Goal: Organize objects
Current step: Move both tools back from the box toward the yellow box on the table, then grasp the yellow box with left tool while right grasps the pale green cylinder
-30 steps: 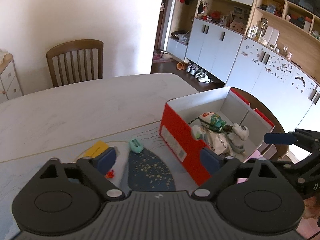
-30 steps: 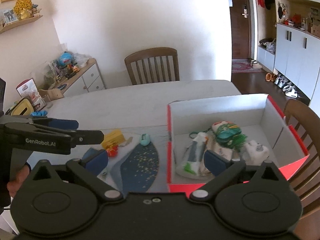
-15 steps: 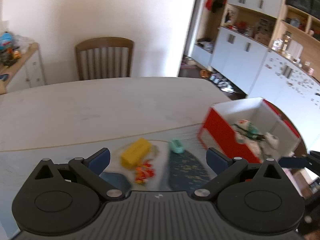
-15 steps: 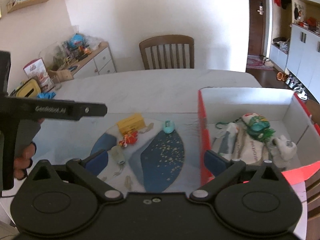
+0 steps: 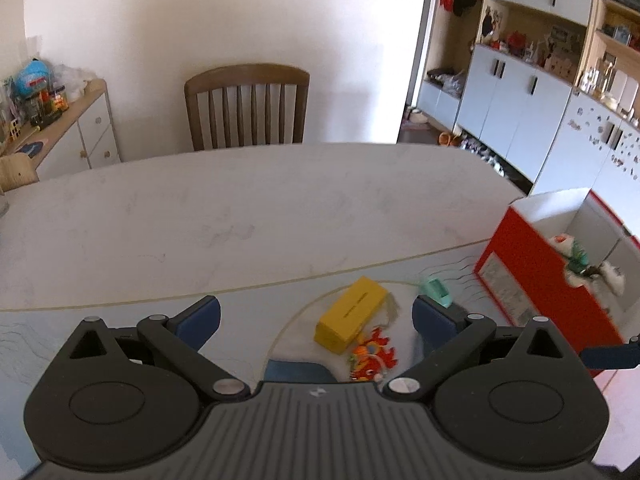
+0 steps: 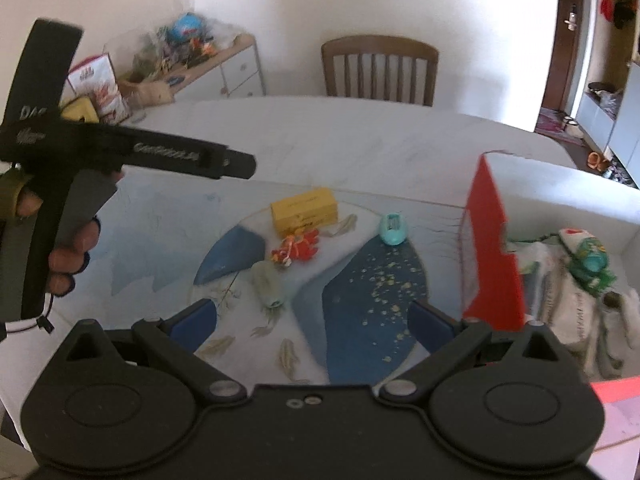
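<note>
A yellow box [image 5: 350,314] [image 6: 304,211], a red-orange toy [image 5: 372,356] [image 6: 295,249], a teal shoe-shaped thing [image 5: 436,290] [image 6: 393,228] and a pale green tube [image 6: 267,283] lie on a blue-and-white mat [image 6: 372,292]. To their right a red and white cardboard box [image 5: 532,276] [image 6: 490,256] holds several packets and toys. My left gripper [image 5: 316,316] hangs open above the mat, the yellow box seen between its fingers but farther off. My right gripper [image 6: 312,322] is open over the mat, nothing in it.
The mat lies on a pale oval table [image 5: 248,216]. A wooden chair [image 5: 247,108] stands at its far side, and a second chair's place by the box is hidden. A low cabinet [image 6: 224,68] with clutter is at the left, white cupboards [image 5: 520,108] at the right.
Both views have swung left, away from the red box and onto the small things on the mat. Both grippers have come lower and closer to them. The left jaws spread a little wider.
</note>
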### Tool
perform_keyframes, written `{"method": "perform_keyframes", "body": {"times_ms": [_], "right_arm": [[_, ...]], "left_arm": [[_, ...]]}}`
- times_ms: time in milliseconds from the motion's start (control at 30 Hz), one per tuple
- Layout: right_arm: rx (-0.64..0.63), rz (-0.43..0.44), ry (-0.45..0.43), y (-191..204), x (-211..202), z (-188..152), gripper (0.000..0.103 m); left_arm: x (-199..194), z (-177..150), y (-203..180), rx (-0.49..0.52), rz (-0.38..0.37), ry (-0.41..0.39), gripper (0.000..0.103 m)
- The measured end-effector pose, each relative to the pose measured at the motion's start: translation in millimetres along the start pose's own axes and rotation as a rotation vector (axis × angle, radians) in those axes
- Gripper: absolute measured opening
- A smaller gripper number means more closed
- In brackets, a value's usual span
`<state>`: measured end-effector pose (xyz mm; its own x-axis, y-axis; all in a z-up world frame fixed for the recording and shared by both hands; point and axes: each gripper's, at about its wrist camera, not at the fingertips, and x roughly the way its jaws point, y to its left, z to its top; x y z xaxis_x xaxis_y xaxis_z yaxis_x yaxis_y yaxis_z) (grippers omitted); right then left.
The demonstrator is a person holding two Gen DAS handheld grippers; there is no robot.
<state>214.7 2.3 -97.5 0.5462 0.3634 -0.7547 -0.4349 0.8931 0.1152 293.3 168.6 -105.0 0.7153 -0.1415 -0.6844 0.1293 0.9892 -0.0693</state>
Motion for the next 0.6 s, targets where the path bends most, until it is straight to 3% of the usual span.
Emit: {"method": "perform_keyframes", "body": {"times_ms": [300, 600], "right_arm": [[-0.057, 0.019, 0.082, 13, 49, 3, 0.097], [-0.098, 0.033, 0.127, 25, 87, 8, 0.091]], "left_arm": [[47, -4, 0, 0.064, 0.0, 0.032, 0.103], [89, -1, -8, 0.129, -0.049, 0.074, 0.103]]}}
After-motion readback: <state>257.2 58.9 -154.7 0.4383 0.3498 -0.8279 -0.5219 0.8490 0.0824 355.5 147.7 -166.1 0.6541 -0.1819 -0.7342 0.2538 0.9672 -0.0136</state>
